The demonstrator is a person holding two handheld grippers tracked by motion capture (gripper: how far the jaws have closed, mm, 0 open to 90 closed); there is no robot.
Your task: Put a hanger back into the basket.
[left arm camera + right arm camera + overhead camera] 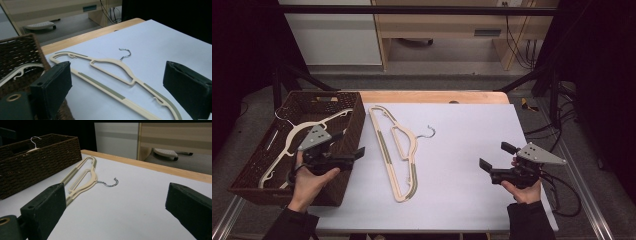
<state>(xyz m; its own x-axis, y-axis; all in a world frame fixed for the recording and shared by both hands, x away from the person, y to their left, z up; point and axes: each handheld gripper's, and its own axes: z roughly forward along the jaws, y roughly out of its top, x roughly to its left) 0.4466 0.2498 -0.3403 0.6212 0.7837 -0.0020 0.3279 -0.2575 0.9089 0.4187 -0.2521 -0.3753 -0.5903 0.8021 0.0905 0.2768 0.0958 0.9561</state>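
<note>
A cream hanger (397,150) with grey-green strips and a metal hook lies flat on the white table sheet, just right of a brown wicker basket (262,165). A second cream hanger (292,140) rests inside the basket. My left gripper (349,143) hovers over the basket's right wall, open, with nothing between its pads. The left gripper view looks over the table hanger (112,65) between wide jaws (117,75). My right gripper (495,155) is held open over the right side of the sheet, empty. Its view (115,195) faces the hanger (82,177) and the basket (37,162).
The white sheet (462,190) covers a wooden table whose far edge (432,96) shows bare. Black frame bars stand at both back corners. Beyond the table are a wooden desk and cables on the floor. A cable trails from the right gripper off the table's right edge.
</note>
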